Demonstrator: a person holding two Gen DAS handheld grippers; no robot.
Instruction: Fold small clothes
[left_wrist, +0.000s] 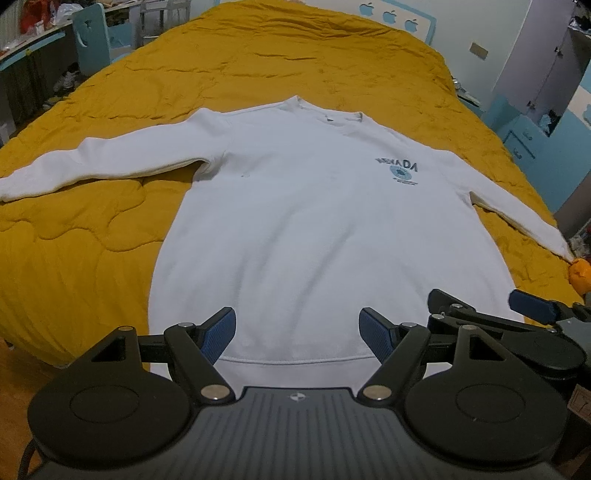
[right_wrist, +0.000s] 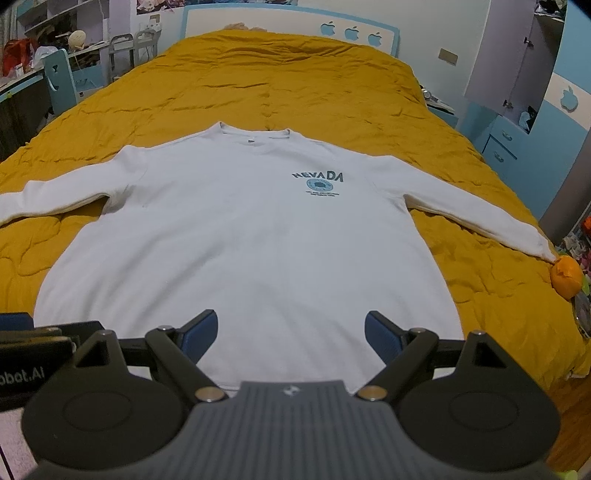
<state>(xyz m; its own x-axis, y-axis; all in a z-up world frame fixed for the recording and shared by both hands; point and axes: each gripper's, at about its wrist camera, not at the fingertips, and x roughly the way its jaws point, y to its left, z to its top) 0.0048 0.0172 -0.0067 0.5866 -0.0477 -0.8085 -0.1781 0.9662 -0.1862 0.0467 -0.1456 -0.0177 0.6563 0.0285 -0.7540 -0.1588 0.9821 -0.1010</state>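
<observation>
Bed (left_wrist: 258, 66): mustard quilt, fills frame.
Sweatshirt (left_wrist: 314, 221): flat, sleeves spread, ready for folding.
Left gripper (left_wrist: 297, 332), right gripper (right_wrist: 290, 334): both released, near hem.

Your sweatshirt (left_wrist: 314, 229) is lying flat on the bed (left_wrist: 258, 62), hem nearest you, collar toward the headboard (right_wrist: 288, 18).

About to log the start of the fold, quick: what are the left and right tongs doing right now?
Left tongs: open, holding nothing, above the hem of the white sweatshirt.
Right tongs: open, holding nothing, also above the hem.
</observation>
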